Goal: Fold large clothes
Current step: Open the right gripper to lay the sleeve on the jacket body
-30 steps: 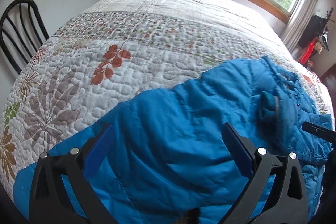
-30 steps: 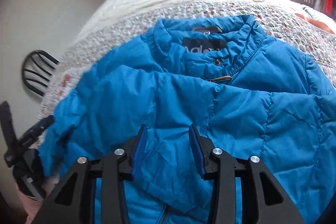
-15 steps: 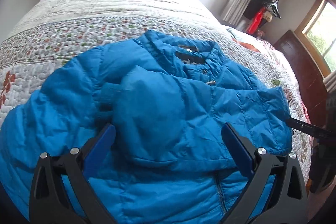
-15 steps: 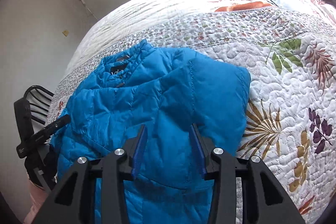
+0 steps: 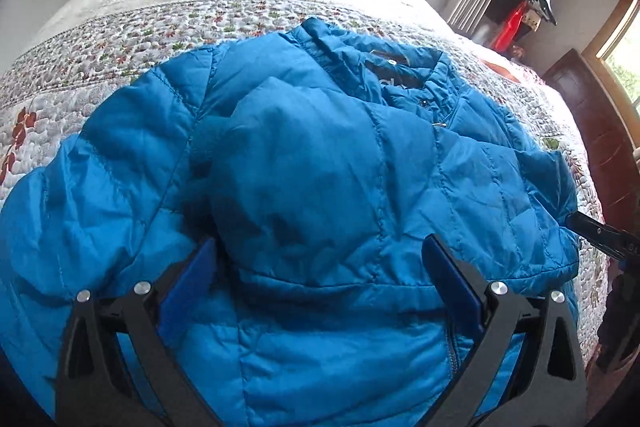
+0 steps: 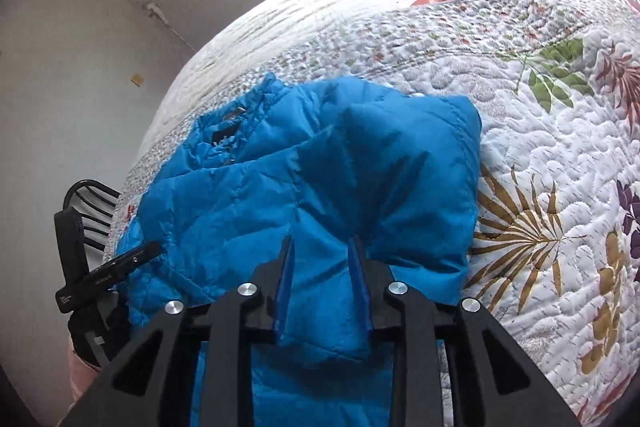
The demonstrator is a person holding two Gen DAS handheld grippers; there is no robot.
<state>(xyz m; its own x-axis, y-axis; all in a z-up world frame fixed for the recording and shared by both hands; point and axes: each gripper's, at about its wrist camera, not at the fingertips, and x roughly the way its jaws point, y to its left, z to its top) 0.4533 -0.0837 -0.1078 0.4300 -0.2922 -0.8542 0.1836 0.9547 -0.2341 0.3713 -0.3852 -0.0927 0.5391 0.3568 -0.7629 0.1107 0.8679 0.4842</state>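
Both sleeves of the blue quilted puffer jacket look folded in; lengthwise fold remains. Your left gripper gapes; your right gripper has been closing, seemingly pinching jacket.

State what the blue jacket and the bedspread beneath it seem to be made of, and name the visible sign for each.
Blue jacket: looks like thin synthetic shell fabric, perhaps nylon, with a padded filling; it has a slight sheen, fine crinkles and stitched puffy panels.

Bedspread: looks like matte quilted cotton or a similar woven cloth; dense stitched swirls raise its white surface, and leaves and flowers are printed on it. Neither fibre can be confirmed by sight.
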